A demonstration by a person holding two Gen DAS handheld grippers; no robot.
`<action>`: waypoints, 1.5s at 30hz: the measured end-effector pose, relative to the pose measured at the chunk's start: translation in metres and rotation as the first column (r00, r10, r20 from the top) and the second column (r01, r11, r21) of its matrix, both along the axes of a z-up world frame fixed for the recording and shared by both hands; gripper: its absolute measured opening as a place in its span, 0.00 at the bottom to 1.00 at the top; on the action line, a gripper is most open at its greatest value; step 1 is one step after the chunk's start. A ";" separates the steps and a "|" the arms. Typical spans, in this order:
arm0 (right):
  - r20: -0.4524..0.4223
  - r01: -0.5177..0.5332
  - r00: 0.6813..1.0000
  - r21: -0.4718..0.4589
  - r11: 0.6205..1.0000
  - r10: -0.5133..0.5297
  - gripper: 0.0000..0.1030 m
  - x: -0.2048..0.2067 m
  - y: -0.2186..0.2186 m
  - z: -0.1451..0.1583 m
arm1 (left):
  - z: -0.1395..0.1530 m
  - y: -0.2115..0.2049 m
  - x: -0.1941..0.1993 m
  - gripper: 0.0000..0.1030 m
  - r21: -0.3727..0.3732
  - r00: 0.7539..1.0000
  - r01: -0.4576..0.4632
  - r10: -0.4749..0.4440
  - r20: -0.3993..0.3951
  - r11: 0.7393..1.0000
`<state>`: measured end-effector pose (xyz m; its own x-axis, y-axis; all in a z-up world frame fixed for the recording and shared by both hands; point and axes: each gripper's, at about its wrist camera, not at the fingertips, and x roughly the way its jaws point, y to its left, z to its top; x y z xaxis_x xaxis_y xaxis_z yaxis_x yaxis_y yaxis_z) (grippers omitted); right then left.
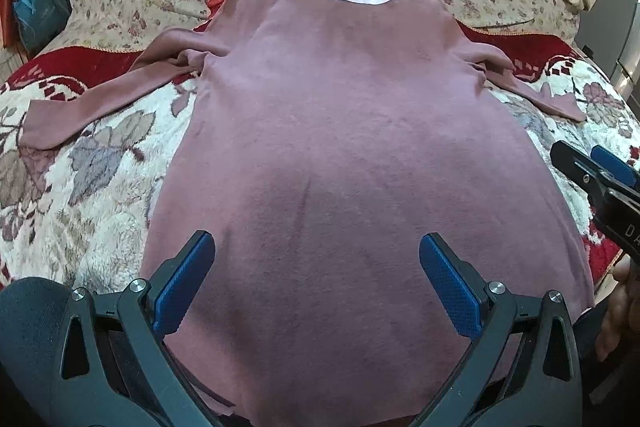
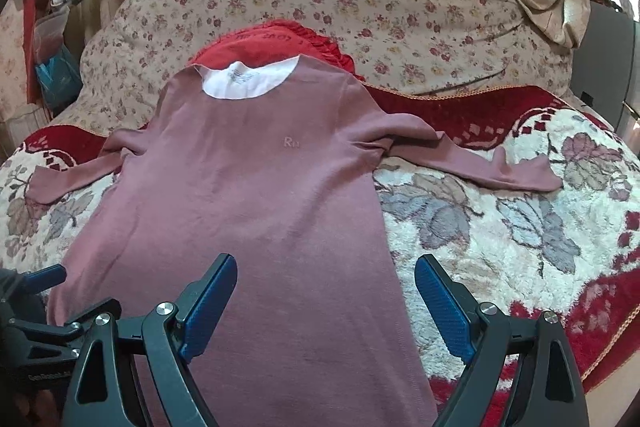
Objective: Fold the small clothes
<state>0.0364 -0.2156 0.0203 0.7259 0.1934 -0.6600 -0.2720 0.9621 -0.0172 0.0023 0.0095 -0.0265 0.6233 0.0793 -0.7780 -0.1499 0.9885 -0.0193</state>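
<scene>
Nearest, both grippers hang over the hem end of a mauve long-sleeved shirt (image 2: pixel 256 211), each with its blue ribbed pads spread wide and nothing between them. The left gripper (image 1: pixel 316 283) sits above the middle of the lower body; the right gripper (image 2: pixel 326 303) straddles the shirt's right side edge, one pad over cloth, the other over the blanket.

Judging by how it lies, the shirt is spread out front-up and no fold has been made yet, so the step in hand looks like the start of the first fold. The next move probably calls for lowering onto an edge or a sleeve, closing on a single pinch of the thin knit, and carrying it across the body without dragging the rest.

The fabric looks soft, matte and limp, with shallow creases running up the middle. It rests on a plush blanket (image 2: pixel 500 239), cream with grey leaves and a deep red border, whose pile may let the cloth sink and make a clean pinch harder.

Farther off, the left sleeve (image 1: pixel 88 99) and right sleeve (image 2: pixel 492 167) trail outward, bunched at the armpits. At the far end the round neckline shows a white inner lining (image 2: pixel 246 81) and lies on a red ruffled cushion (image 2: pixel 276 41), with a floral quilt (image 2: pixel 400 3) heaped behind.
</scene>
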 end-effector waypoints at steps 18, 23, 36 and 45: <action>0.012 -0.015 1.000 -0.006 1.000 0.015 0.87 -0.002 0.003 0.002 | -0.008 0.005 0.002 1.00 -0.043 1.000 -0.006 0.005 -0.006 0.999; 0.028 -0.039 0.999 -0.007 0.999 0.039 0.87 -0.005 0.006 0.004 | -0.010 0.005 0.002 1.00 -0.050 1.000 -0.011 0.009 -0.029 0.999; 0.027 -0.046 0.999 -0.025 0.999 0.047 0.87 -0.005 0.009 0.004 | -0.014 0.006 0.004 1.00 -0.064 0.998 -0.012 0.008 -0.056 0.998; 0.033 -0.040 0.999 -0.028 0.999 0.041 0.87 -0.005 0.006 0.005 | -0.016 0.006 0.003 1.00 -0.058 0.998 -0.013 0.009 -0.068 0.998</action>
